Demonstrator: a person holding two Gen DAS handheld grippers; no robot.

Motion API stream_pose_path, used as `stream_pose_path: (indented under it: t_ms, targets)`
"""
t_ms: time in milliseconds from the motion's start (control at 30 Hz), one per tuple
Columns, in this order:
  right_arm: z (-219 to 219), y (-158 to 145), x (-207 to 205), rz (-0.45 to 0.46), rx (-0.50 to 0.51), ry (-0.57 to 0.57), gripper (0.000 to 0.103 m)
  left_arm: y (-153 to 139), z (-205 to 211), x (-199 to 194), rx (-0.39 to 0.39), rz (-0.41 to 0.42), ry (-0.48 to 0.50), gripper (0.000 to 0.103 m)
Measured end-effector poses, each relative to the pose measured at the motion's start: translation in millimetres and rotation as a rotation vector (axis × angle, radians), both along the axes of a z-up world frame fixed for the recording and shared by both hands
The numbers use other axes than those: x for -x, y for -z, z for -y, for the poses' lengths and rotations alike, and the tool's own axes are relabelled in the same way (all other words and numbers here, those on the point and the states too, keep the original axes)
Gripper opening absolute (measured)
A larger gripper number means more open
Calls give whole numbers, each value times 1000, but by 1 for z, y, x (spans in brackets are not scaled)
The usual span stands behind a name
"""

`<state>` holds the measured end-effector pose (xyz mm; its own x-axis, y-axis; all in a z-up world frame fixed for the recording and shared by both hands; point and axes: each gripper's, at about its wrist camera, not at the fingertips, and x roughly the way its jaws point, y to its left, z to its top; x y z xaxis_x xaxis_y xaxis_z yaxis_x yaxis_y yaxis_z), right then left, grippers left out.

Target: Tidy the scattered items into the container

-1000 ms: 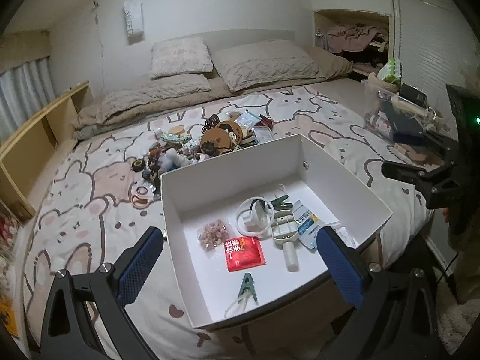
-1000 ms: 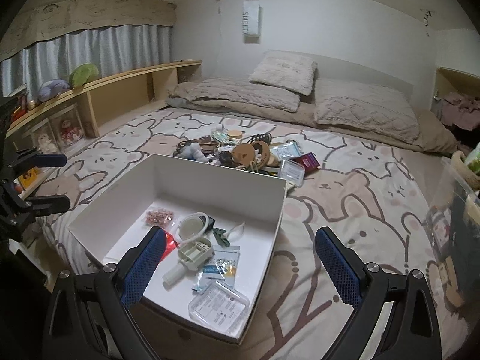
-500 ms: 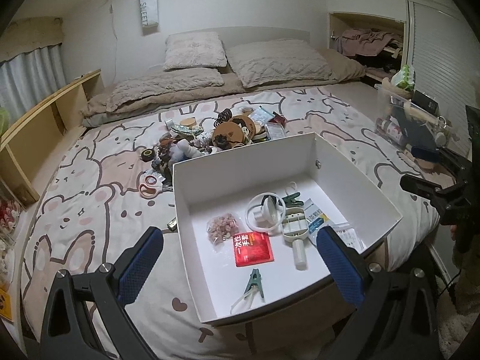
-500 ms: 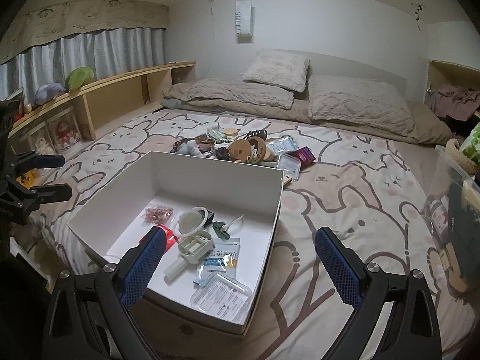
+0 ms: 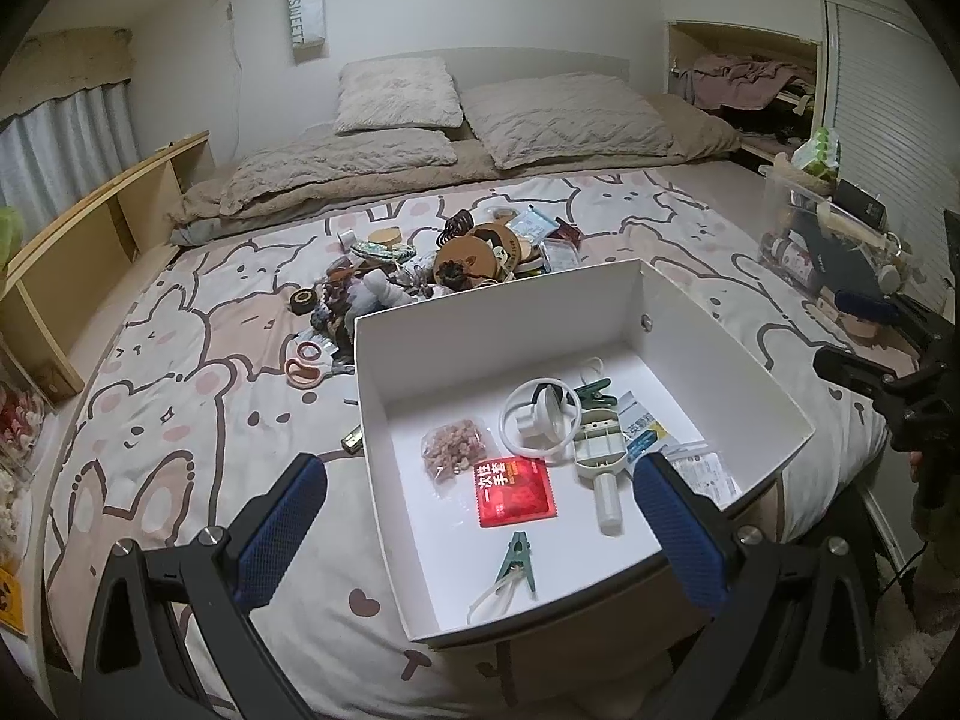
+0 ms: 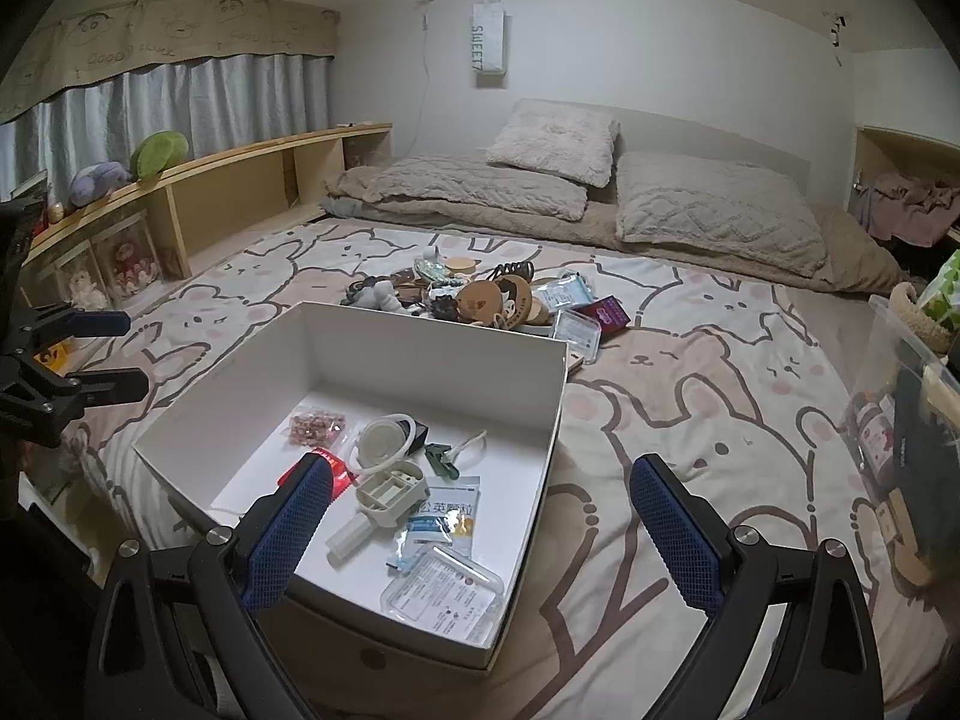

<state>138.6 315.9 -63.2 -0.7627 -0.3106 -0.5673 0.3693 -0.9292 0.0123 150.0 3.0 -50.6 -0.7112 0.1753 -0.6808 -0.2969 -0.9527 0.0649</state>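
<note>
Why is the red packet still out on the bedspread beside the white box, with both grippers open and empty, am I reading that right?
Not quite: the red packet already lies inside the white box, as the left wrist view shows. Both the left gripper and right gripper are indeed open and empty.

Clutter pile (image 5: pixel 444 264) behind box (image 5: pixel 492 324) (on bed)

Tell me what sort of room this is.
A bedroom, most likely: a wide bed with a cartoon-animal sheet, pillows at its head, and curtains above a wooden shelf. The white box being filled sits on the bed.
</note>
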Motion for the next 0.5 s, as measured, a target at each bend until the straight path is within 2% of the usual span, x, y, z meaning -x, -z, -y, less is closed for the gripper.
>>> stream_pose_path:
  t_ms: [500]
  targets:
    - [3,-1,1,0,-5,-1,99,3,2,-1,17,-8,-12,103]
